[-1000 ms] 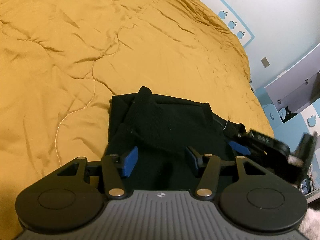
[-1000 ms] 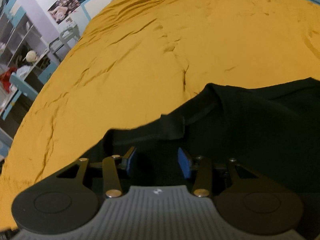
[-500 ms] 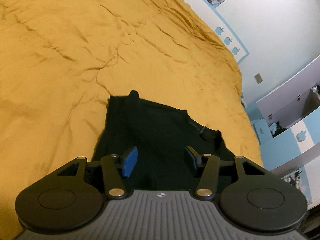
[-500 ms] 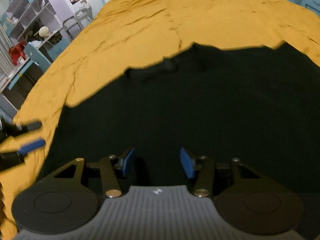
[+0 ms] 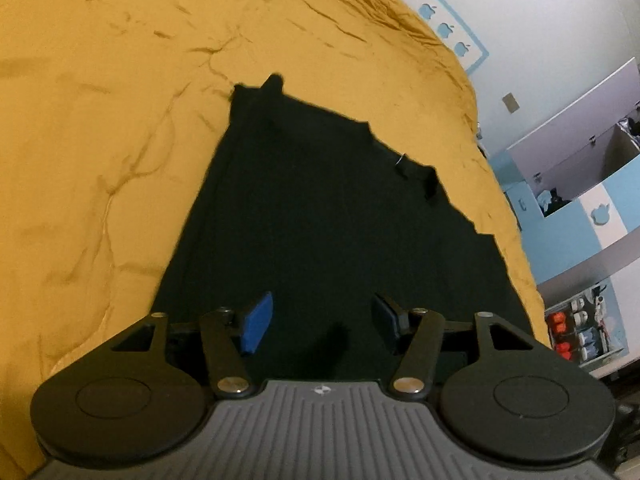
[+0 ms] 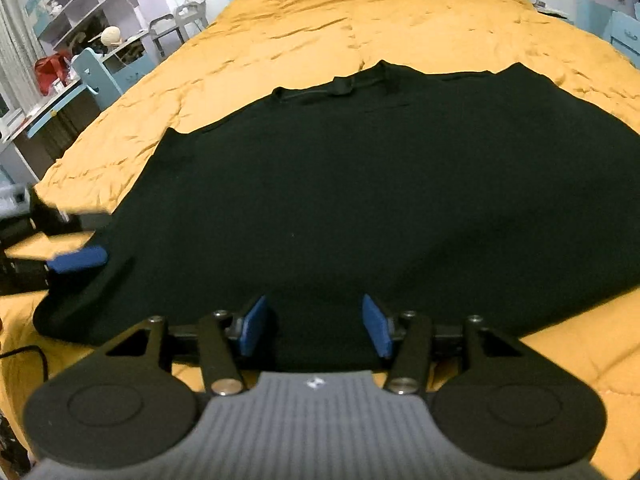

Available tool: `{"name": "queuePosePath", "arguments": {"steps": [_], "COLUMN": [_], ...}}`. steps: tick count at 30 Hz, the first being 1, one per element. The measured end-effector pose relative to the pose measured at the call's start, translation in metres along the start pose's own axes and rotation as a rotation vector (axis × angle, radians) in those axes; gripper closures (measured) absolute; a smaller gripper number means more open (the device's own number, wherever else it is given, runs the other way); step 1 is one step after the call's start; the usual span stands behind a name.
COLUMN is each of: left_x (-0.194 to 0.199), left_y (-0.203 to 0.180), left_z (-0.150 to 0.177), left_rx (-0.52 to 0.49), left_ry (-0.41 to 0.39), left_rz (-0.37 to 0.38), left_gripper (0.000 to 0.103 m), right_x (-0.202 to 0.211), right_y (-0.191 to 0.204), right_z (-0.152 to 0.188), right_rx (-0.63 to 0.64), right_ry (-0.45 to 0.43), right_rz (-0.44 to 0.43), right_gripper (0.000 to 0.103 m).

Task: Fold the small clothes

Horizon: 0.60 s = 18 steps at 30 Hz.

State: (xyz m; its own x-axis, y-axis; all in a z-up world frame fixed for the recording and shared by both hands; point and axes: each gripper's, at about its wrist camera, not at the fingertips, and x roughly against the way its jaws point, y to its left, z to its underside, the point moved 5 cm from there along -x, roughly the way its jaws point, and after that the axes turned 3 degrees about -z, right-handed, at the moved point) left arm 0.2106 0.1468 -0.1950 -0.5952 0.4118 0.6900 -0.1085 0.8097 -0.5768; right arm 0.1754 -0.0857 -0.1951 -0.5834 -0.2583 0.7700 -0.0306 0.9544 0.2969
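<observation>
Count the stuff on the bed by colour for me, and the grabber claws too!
Black clothes: 1, the black garment.
Mustard yellow bedcovers: 1, the bedspread.
Grabbers with blue pads: 2, the left gripper and the right gripper.
Total: 4

A plain black garment (image 6: pixel 360 200) lies on a mustard-yellow bedspread (image 6: pixel 400 12). Both claws carry blue pads (image 5: pixel 256 322). At upper right, a white wall (image 5: pixel 560 20) has light-blue apple shapes (image 5: pixel 444 30).
</observation>
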Motion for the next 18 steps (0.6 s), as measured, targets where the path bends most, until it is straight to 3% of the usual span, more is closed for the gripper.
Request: {"name": "queuePosePath", "arguments": {"steps": [10,15,18], "left_x": [0.001,0.007,0.013], "left_y": [-0.002,-0.008,-0.01], "left_z": [0.004,0.001,-0.004], "left_rx": [-0.018,-0.053,-0.075], "left_ry": [-0.008,-0.018,-0.017], "left_rz": [-0.009,-0.021,-0.027], "left_gripper": [0.036,0.036,0.036], "right_x": [0.005,0.031,0.034], "right_y": [0.009,0.054,0.085], "right_z": [0.004,0.014,0.024], "right_rx": [0.076,0.339,0.468], "right_ry": [-0.024,-0.112,-0.102], "right_rz": [0.034,0.001,-0.054], "right_gripper": [0.053,0.053,0.053]}}
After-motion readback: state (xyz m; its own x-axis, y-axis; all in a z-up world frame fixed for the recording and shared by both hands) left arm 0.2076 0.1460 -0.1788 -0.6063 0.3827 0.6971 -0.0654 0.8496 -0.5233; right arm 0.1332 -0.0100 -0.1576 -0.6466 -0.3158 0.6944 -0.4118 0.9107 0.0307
